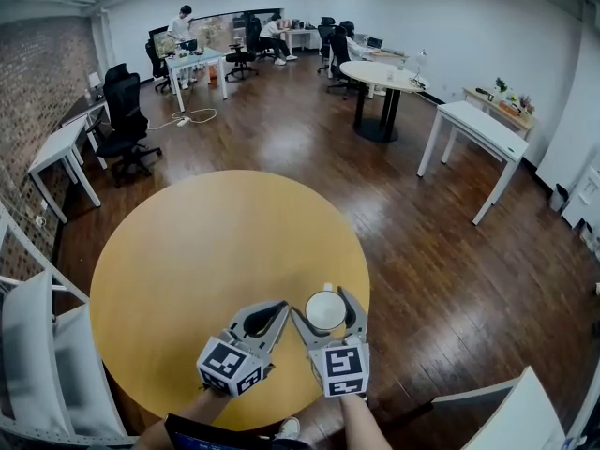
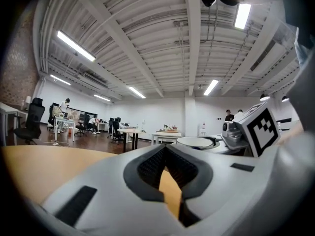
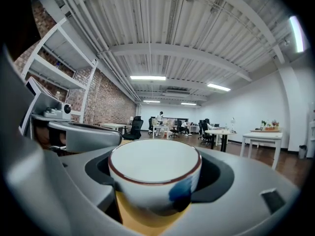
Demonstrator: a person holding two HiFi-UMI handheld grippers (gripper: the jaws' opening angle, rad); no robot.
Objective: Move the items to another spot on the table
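White cup [image 1: 325, 310] at the round table's [image 1: 206, 251] near right edge, clamped on both sides by the right gripper [image 1: 324, 305]. The cup's base is hidden, so resting or lifted is unclear. Left gripper [image 1: 273, 313] is just beside it, jaws closed together, empty.

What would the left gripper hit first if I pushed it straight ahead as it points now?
Probably nothing: ahead of the left gripper lies only bare table. The cup in the right gripper sits just to its right.
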